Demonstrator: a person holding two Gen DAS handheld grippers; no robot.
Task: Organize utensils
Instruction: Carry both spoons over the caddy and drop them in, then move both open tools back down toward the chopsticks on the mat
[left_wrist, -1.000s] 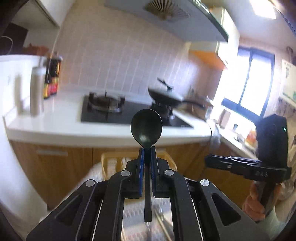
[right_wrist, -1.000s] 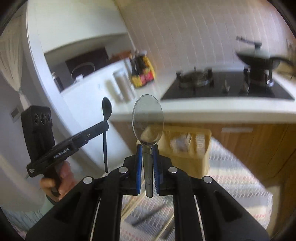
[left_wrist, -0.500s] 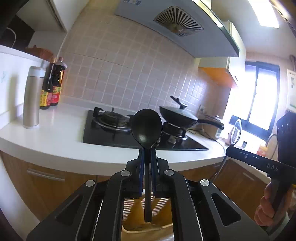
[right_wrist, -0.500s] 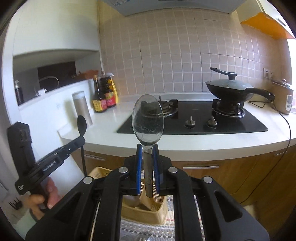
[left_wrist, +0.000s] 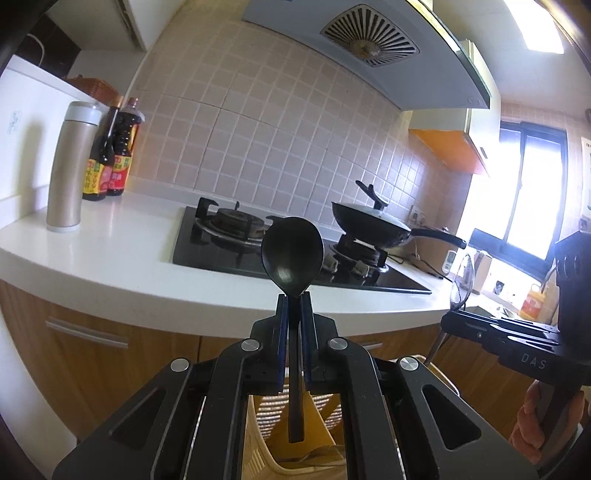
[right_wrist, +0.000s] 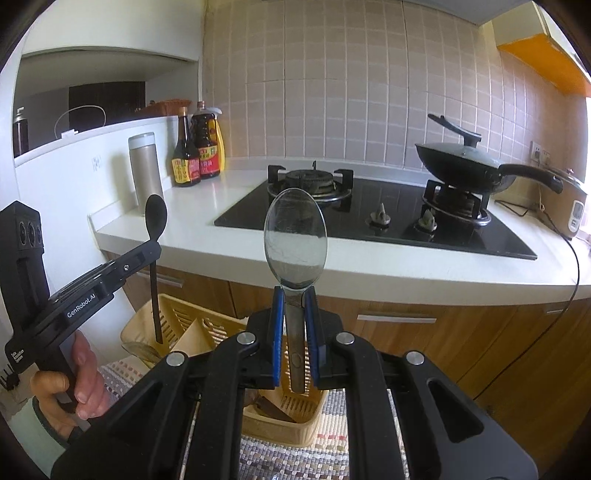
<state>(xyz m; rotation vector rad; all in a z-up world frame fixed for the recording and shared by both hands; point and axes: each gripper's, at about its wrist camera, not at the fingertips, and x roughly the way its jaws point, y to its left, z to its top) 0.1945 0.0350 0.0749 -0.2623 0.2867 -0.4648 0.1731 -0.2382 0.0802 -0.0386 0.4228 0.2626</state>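
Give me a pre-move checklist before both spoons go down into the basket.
1. Left gripper shut on the black spoon, bowl up: ok.
2. Right gripper shut on the steel spoon, bowl up: ok.
3. Black spoon's handle end hangs above the basket, as the right wrist view shows: ok.
4. Steel spoon's handle end sits over the basket: ok in the picture, true depth cannot tell.
5. Room free in the basket: cannot tell; utensils already lie in it and the grippers hide much of the inside.
6. The two grippers stand apart, nothing between them: ok.
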